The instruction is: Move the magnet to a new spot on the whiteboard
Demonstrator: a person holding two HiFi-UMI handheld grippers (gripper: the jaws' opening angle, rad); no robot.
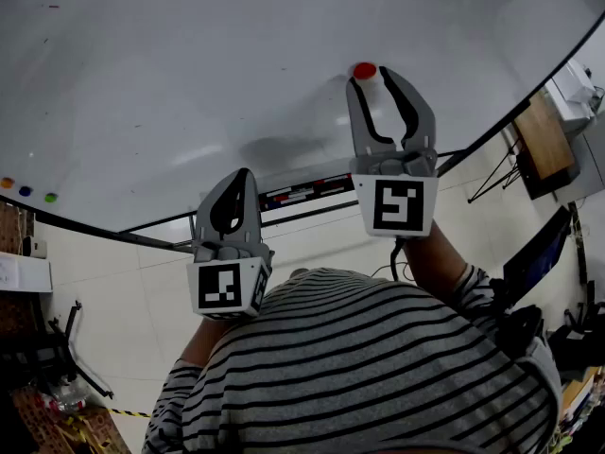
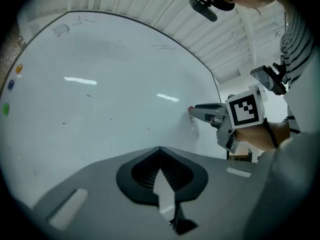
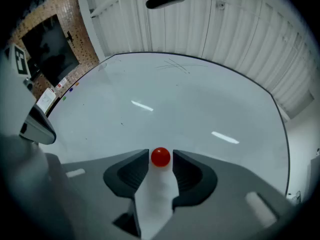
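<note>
- Whiteboard (image 1: 189, 83): fills the far side of the scene, white and glossy, with faint pen traces and streaks of reflected light.
- Striped shirt (image 1: 359, 367): takes up the near middle of the head view, with both of the person's arms reaching out from it toward the board.
- Right gripper (image 1: 373, 76): reaches farther than the other, up against the board right of centre. Released, with jaws spread a little and one tip on either side of the magnet. Leaves a thin gap on each side in the right gripper view, so brackets the magnet rather than clamps it.
- Left gripper (image 1: 242, 174): hangs nearer and to the left, well apart from the magnet. Clenched, tips meeting in a point with nothing between them. Points at bare board.
- Pen ledge (image 1: 302, 194): runs below the board's near edge, between the two grippers, and holds markers.
- Magnet (image 3: 160, 157): sits on the whiteboard right of centre, small, round and red, between the right gripper's fingertips.
- Three coloured dots (image 1: 25, 191): cling to the board's far left edge in a short row, orange, blue, green, well apart from both grippers.
</note>
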